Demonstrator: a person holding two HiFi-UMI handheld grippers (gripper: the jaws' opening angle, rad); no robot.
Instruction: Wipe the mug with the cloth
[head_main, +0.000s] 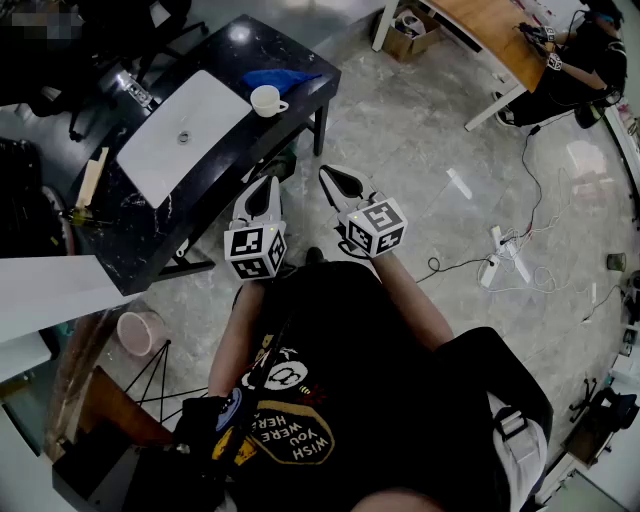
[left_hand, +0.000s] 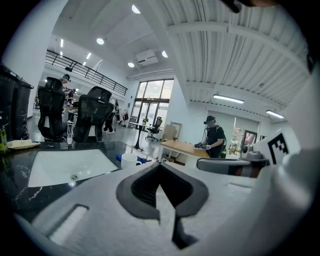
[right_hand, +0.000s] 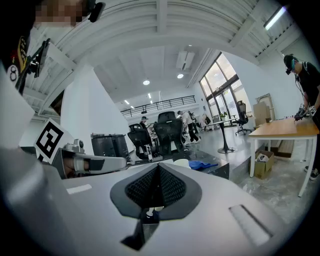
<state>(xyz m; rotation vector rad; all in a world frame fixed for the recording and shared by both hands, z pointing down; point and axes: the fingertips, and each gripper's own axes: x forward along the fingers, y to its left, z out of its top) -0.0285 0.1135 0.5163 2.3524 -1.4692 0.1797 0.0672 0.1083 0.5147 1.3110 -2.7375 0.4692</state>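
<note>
Both left gripper (head_main: 266, 186) and right gripper (head_main: 334, 176): fingers together, empty, short of black marble table (head_main: 215, 55). Open one first, approach crumpled blue cloth (head_main: 278, 78) beside white ceramic mug (head_main: 266, 100).

A black marble-topped table (head_main: 300, 95) stands ahead and to the left of the person. A white rectangular sink basin (head_main: 215, 105) is set into its top. A white ceramic mug (head_main: 266, 100) stands on the tabletop just right of the basin. A crumpled blue cloth (head_main: 278, 78) lies just behind the mug, by the far corner. The left gripper (head_main: 266, 188) and right gripper (head_main: 340, 180) sit side by side over the floor, off the table's near right edge. A long wooden desk (head_main: 490, 30) stands far right, with an open cardboard box (head_main: 410, 30) beneath it.
</note>
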